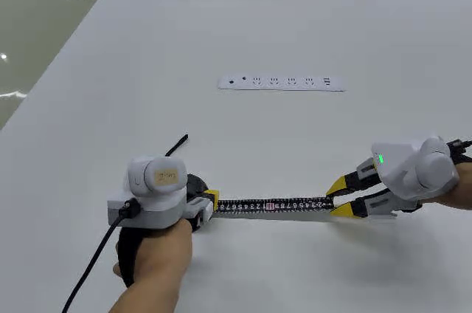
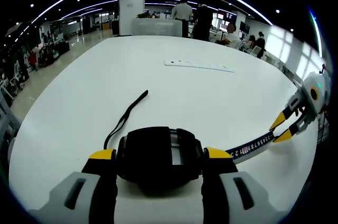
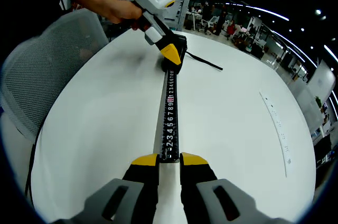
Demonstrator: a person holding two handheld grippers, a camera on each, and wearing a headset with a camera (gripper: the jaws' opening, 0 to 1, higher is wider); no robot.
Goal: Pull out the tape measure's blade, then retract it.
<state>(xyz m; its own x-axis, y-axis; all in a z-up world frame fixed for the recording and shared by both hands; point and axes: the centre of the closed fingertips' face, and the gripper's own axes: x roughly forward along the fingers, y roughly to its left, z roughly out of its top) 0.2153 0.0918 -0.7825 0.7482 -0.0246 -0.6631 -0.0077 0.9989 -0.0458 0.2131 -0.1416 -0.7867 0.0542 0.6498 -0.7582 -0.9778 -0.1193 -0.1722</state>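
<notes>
A black tape measure case [image 2: 160, 156] sits on the white table [image 1: 243, 40], clamped between the yellow-tipped jaws of my left gripper [image 2: 160, 154]. In the head view that left gripper [image 1: 200, 207] is at the lower left, with the case [image 1: 197, 186] mostly hidden behind it. The blade [image 1: 271, 204] is drawn out to the right, numbers up. My right gripper [image 1: 338, 198] is shut on the blade's end. In the right gripper view the blade [image 3: 170, 118] runs from my right gripper [image 3: 169, 159] up to the case [image 3: 174, 49]. A black wrist strap [image 2: 124, 118] trails from the case.
A white power strip [image 1: 281, 83] lies flat on the table beyond the tape. A grey mesh chair [image 3: 47, 65] stands at the table's near side in the right gripper view. People stand past the far end of the table [image 2: 187, 12].
</notes>
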